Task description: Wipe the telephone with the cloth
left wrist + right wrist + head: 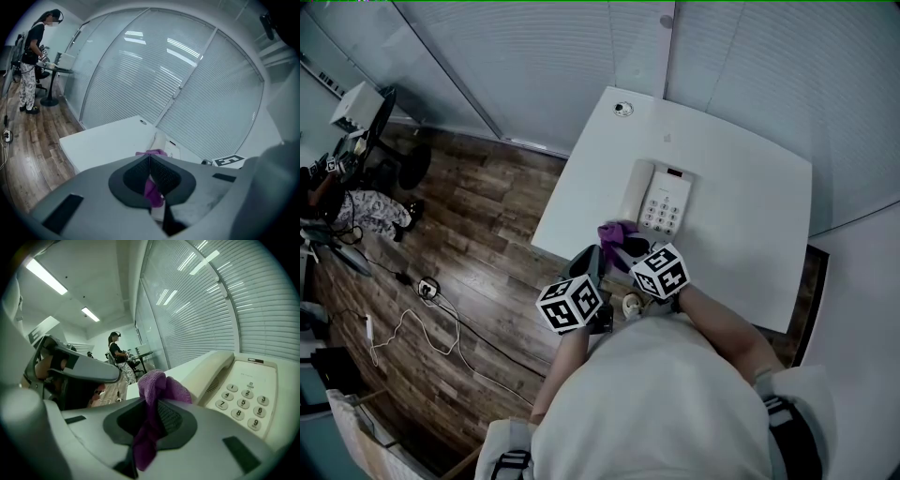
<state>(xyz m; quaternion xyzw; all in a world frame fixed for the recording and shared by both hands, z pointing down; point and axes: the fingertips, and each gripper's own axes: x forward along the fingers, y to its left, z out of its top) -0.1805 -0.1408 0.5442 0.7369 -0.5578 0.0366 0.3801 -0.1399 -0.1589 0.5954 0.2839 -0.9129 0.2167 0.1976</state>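
A white telephone [664,202] lies on the white table [741,206], handset [636,187] on its left, keypad [243,394] facing up. My right gripper [157,401] is shut on a purple cloth [161,383], which bunches above the tips right beside the handset [211,369]. In the head view the cloth [619,232] sits at the phone's near end, with the right gripper [630,248] and left gripper [592,251] converging on it. The left gripper [150,157] is shut. Purple shows just past its tips and through the slit behind its pads, but its tip looks slightly apart from the cloth.
The table's near-left edge [553,246] drops to a wood floor with cables and a power strip [427,289]. A round grommet [623,109] sits at the table's far corner. Glass walls with blinds [187,84] stand behind. A person [33,61] stands far off at another desk.
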